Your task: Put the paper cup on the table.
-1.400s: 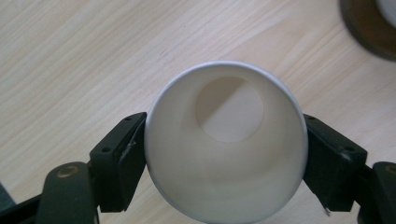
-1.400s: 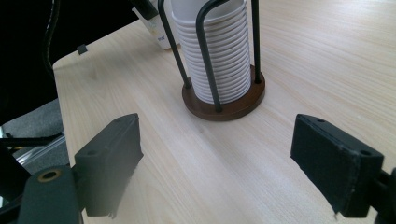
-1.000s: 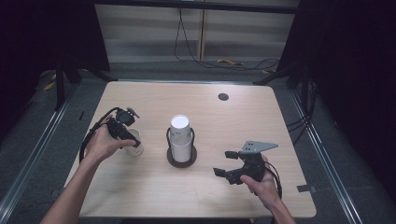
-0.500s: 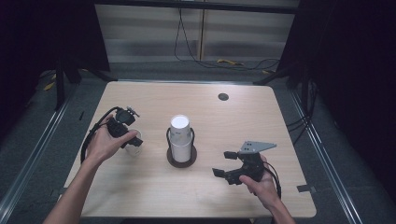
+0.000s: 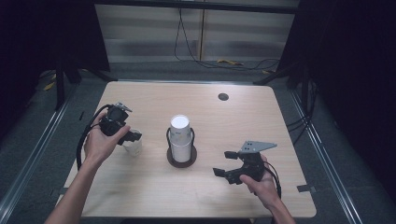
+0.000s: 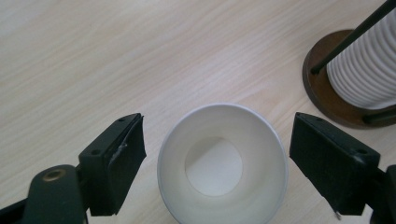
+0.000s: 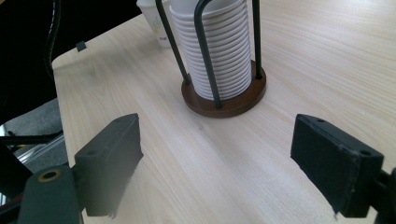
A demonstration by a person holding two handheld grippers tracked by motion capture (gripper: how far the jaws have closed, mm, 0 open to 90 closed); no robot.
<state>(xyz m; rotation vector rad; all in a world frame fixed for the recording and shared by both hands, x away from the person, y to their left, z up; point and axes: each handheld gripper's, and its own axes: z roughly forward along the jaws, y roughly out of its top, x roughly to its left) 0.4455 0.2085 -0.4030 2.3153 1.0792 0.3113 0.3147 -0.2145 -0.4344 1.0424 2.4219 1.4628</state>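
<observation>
**Jaws wide over the single cup**

My left gripper hangs just above the paper cup, jaws spread wide to either side of its rim, touching nothing. The cup stands upright on the table, mouth up. Just beside it is the cup stack in its wire holder. My right gripper, also wide apart, points toward that holder from the table's near right.
</observation>
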